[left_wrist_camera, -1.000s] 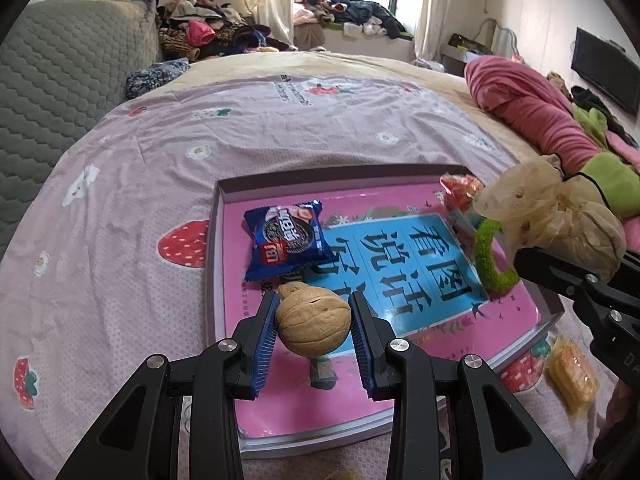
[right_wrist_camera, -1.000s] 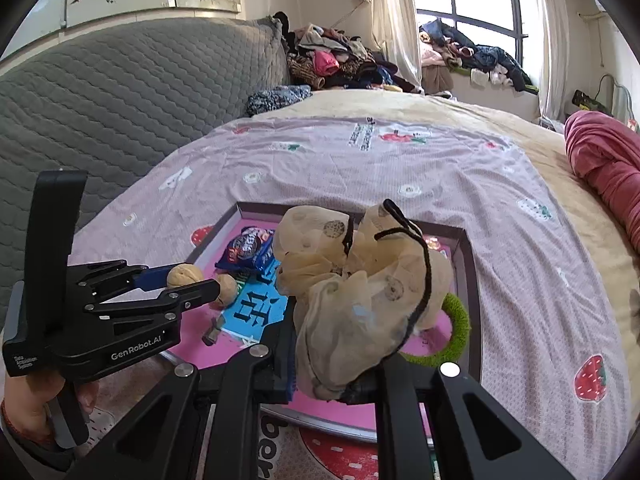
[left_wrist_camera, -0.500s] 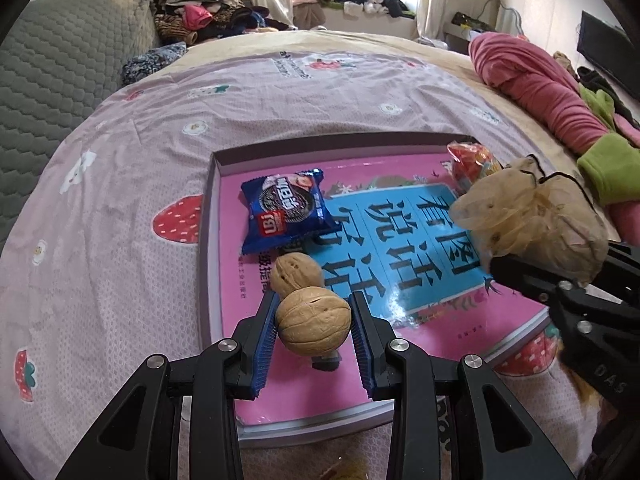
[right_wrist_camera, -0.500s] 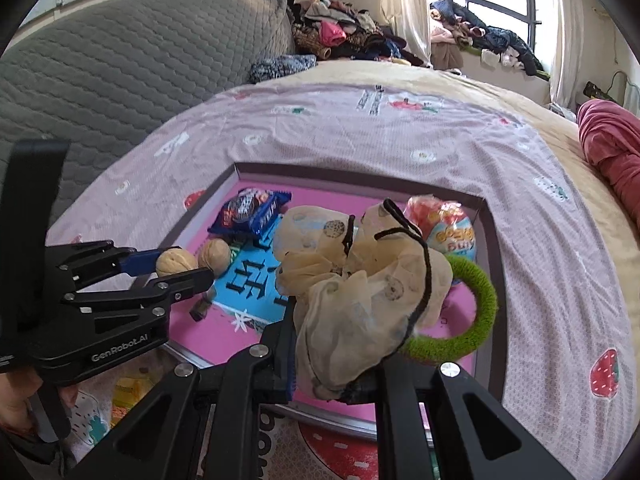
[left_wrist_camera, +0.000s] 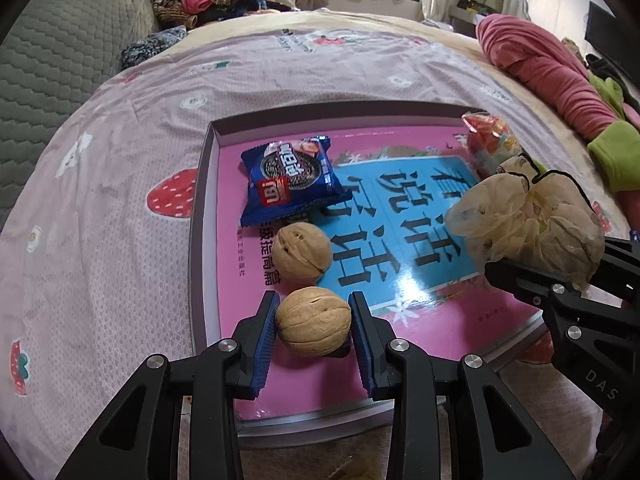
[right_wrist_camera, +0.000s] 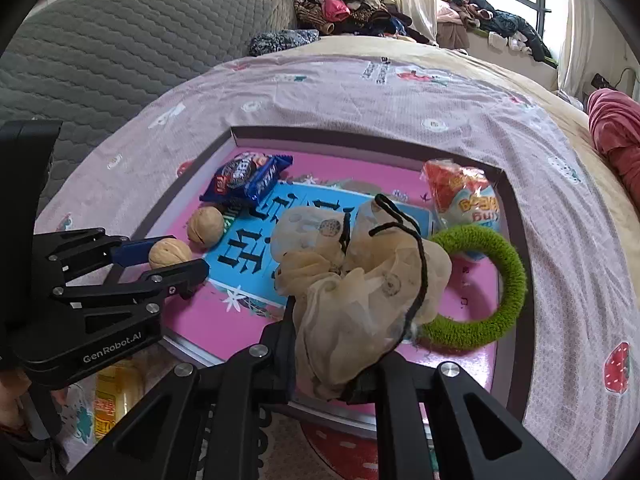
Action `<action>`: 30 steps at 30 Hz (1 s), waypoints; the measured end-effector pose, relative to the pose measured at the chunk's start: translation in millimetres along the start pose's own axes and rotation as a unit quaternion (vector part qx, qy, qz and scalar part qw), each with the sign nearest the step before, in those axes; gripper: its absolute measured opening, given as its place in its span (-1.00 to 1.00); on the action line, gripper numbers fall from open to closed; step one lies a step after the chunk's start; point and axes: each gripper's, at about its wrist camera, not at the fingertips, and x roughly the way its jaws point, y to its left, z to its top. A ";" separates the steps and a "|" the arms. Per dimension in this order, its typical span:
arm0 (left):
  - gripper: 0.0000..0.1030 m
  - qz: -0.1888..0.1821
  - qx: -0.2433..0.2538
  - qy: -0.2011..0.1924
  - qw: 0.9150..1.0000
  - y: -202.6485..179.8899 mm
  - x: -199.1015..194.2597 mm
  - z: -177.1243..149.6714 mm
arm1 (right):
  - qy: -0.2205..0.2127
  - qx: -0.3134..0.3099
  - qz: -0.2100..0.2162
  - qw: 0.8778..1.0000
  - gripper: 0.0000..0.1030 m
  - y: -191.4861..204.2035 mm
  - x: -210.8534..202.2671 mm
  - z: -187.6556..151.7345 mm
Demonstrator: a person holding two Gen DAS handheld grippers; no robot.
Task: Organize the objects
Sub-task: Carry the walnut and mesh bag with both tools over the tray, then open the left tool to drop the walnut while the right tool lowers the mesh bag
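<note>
My left gripper (left_wrist_camera: 313,307) is shut on a walnut (left_wrist_camera: 313,321), low over the near left part of a shallow pink box (left_wrist_camera: 203,216) on the bed. A second walnut (left_wrist_camera: 305,253) lies in the box just beyond it, below a blue cookie packet (left_wrist_camera: 291,179). My right gripper (right_wrist_camera: 335,322) is shut on a cream scrunchie with a black cord (right_wrist_camera: 360,280), over the box's near right side. In the right wrist view the left gripper (right_wrist_camera: 178,251) and its walnut (right_wrist_camera: 169,253) show at the left, the other walnut (right_wrist_camera: 205,226) behind them.
A green fuzzy ring (right_wrist_camera: 486,284) and a red-and-white snack bag (right_wrist_camera: 464,196) lie in the box's right part. A yellow packet (right_wrist_camera: 114,398) lies on the sheet in front of the box. A pink bolster (left_wrist_camera: 536,56) and piled clothes (left_wrist_camera: 208,0) border the bed.
My left gripper has sunk toward the box floor with its walnut, now close beside the second walnut. The right gripper with the scrunchie has come lower over the box.
</note>
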 end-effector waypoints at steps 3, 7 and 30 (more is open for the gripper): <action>-0.29 0.003 0.004 0.005 1.000 -1.0 4.1 -0.5 | 0.010 0.000 -0.002 1.000 -0.70 0.6 5.3 -1.8; -0.29 0.005 0.004 0.004 1.000 0.0 4.2 -0.5 | 0.014 0.004 -0.007 1.000 -0.70 -1.6 7.1 -3.3; -0.22 0.014 0.009 0.003 1.000 0.6 2.1 0.0 | 0.037 -0.006 -0.029 0.999 -0.42 -0.4 16.4 -6.3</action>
